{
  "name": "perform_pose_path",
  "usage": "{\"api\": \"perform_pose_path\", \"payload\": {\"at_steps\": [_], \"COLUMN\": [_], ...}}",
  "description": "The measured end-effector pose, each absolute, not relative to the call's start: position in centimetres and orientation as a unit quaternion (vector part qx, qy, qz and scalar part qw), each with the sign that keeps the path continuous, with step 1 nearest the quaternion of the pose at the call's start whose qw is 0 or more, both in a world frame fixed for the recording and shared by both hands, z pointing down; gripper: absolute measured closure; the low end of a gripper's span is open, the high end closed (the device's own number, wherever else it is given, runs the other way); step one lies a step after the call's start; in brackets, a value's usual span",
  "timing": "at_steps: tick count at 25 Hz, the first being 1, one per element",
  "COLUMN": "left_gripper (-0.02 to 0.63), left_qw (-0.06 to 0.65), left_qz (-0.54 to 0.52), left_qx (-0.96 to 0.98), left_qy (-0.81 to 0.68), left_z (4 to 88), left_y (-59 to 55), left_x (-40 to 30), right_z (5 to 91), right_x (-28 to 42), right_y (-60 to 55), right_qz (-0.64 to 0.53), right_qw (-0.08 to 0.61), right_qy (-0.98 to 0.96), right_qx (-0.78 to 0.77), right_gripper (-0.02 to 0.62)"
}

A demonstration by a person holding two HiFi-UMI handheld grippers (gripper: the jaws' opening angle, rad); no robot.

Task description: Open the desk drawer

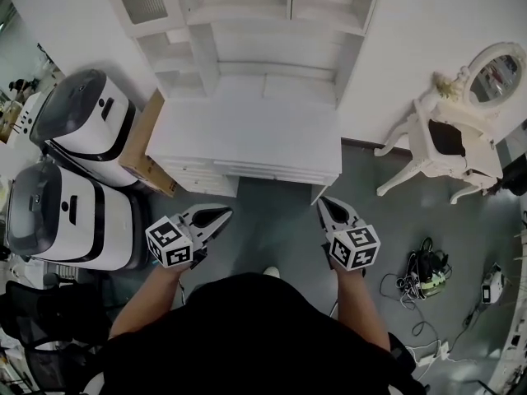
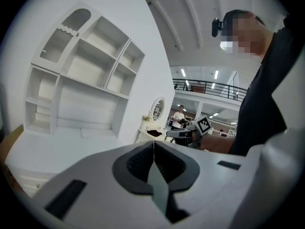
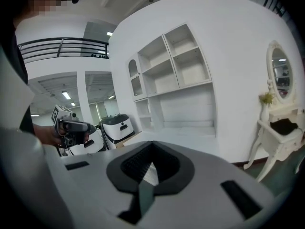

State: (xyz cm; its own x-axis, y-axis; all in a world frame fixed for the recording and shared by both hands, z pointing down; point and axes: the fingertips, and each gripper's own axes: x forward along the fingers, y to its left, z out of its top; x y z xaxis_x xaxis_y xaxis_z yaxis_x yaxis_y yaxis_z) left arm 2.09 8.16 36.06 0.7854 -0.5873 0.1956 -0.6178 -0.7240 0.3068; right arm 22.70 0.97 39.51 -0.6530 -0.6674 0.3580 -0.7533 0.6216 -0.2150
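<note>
The left tongs point(image 1: 225, 213) and the right tongs point(image 1: 323, 202), both pressed together on nothing, hang near the front of the white counter point(image 1: 247, 130), whose drawer point(image 1: 276, 172) sits closed under the counter's front edge.

Desk drawer point(image 1: 276, 171): you see only a thin strip of its front; its handle is too small to tell.
Shelf unit point(image 1: 272, 31): top cut off by the head view's upper edge.
Drawer, gripper views: largely hidden from you behind the left gripper point(image 2: 153, 149) and right gripper point(image 3: 151, 149).
Floor cables point(image 1: 424, 270): tangle too small to sort.
</note>
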Motion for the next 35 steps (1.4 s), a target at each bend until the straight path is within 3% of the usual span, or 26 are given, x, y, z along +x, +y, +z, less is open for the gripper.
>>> {"api": "perform_pose_path", "payload": {"at_steps": [10, 21, 35], "left_gripper": [0.597, 0.597, 0.597], "left_qw": [0.182, 0.180, 0.175], "left_qz": [0.052, 0.034, 0.022], "left_qx": [0.932, 0.945, 0.960], "left_qy": [-0.309, -0.270, -0.216], "left_z": [36.5, 36.9, 36.0], "left_y": [5.6, -0.1, -7.9], "left_x": [4.4, 2.2, -4.8], "right_z": [42.3, 40.2, 38.1], "right_x": [25.4, 24.4, 17.3], "right_y": [0.8, -2.6, -6.4], "right_qz": [0.211, 0.194, 0.180], "right_qw": [0.132, 0.133, 0.139], "right_qy": [-0.876, -0.855, -0.828], "right_qx": [0.413, 0.462, 0.513], "right_gripper": [0.594, 0.594, 0.594]}}
